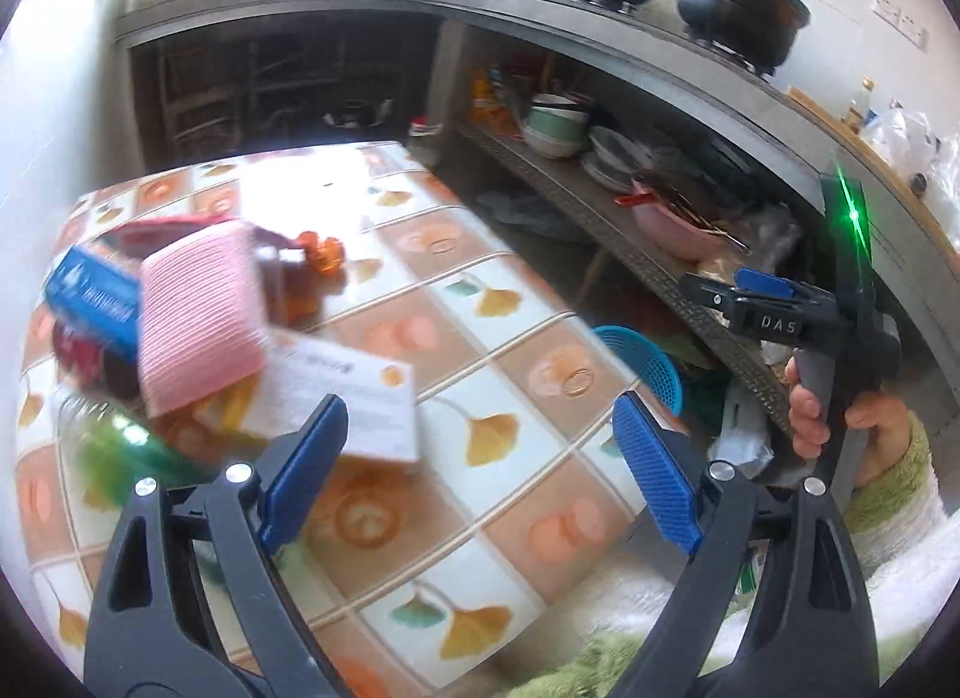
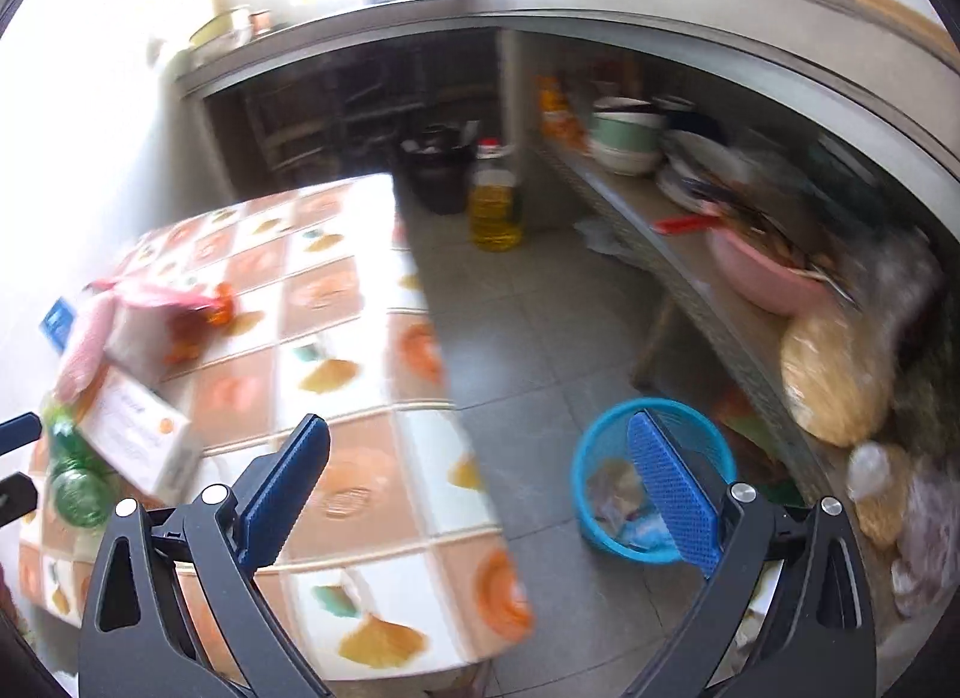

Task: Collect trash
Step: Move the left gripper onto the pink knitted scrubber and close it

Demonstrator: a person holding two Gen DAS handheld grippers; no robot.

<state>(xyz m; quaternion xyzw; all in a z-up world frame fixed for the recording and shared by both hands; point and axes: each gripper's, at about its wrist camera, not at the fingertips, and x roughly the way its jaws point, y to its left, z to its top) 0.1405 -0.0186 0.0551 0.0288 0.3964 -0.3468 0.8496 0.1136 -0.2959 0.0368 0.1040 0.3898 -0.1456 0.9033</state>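
Both tongs are spread wide with nothing between the pads. The left tongs [image 1: 480,458] hang over the tiled bench [image 1: 498,302], near a white box [image 1: 354,404], a pink pack [image 1: 198,314] and a green bottle [image 1: 114,440] heaped at its left side. The right tongs [image 2: 480,494] point between the bench edge and a blue bin [image 2: 600,458] on the floor, with wrappers inside it.

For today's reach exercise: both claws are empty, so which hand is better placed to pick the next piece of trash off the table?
Left, probably. The left claw hangs open over the table, beside the white box; the right claw faces the blue bin.
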